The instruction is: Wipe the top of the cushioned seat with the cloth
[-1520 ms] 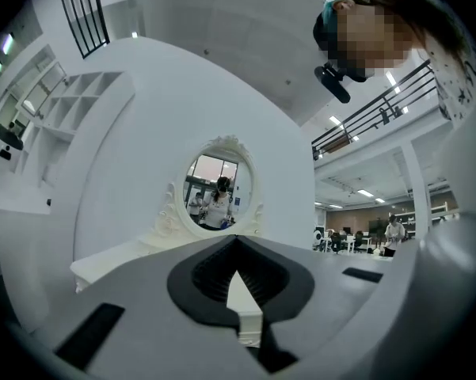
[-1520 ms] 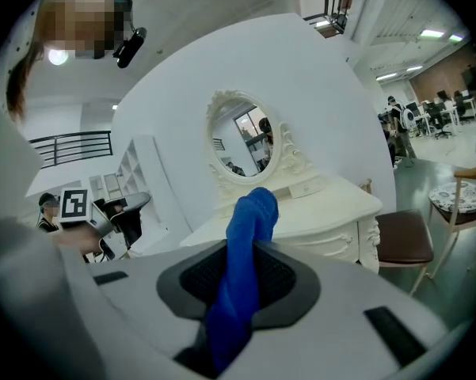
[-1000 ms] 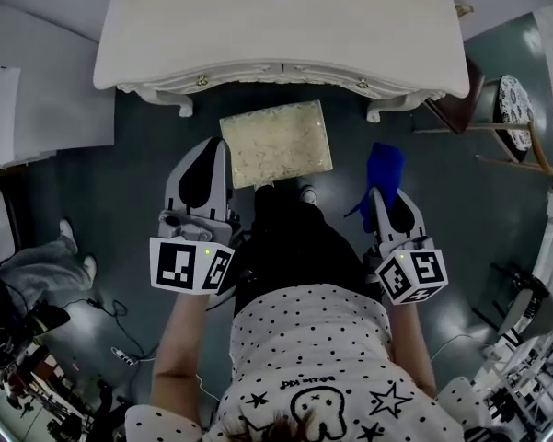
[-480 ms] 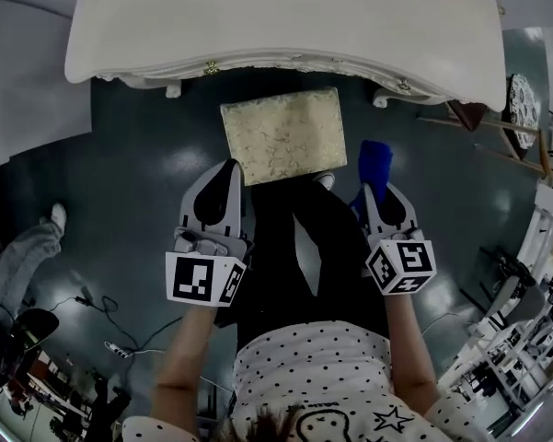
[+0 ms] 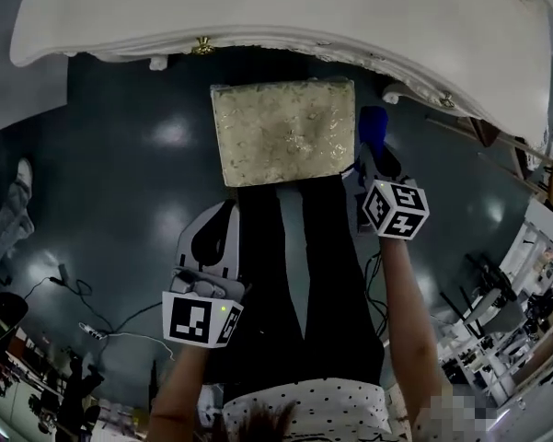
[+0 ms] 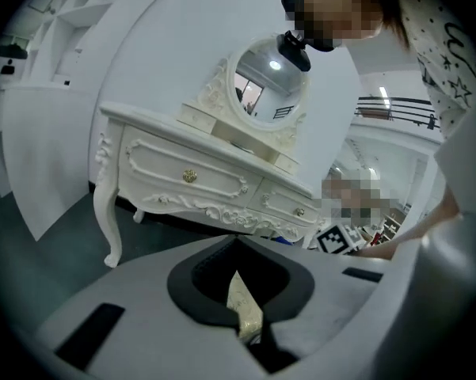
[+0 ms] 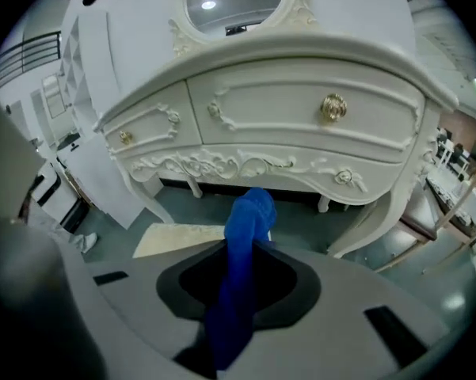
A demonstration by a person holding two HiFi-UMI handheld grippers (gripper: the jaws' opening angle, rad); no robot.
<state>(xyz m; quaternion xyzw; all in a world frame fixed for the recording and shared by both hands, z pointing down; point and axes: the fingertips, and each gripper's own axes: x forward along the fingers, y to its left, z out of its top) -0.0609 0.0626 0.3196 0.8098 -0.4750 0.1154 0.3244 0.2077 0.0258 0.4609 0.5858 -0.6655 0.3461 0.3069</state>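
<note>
- Right now the right gripper (image 5: 372, 157) is clamped on the blue cloth (image 5: 373, 125); in the right gripper view a thick fold of it fills the gap between the jaws and stands up past their tips
- that gripper sits just beside the right edge of the cushioned seat (image 5: 283, 132), near its far corner; I cannot tell whether the cloth touches the seat's side, but it is not on the top
- the seat's top is a pale gold patterned rectangle, bare across all that I can see; it stands on the dark floor (image 5: 156, 155) just in front of the white dressing table (image 5: 285, 17)
- the left gripper (image 5: 219, 215) hangs back beside the person's dark-trousered legs (image 5: 290, 265), well apart from the seat; its jaws are drawn together on nothing, and in the left gripper view only a thin sliver of the gold seat shows through the slit between them
- the legs run between the two grippers up to the seat's near edge
</note>
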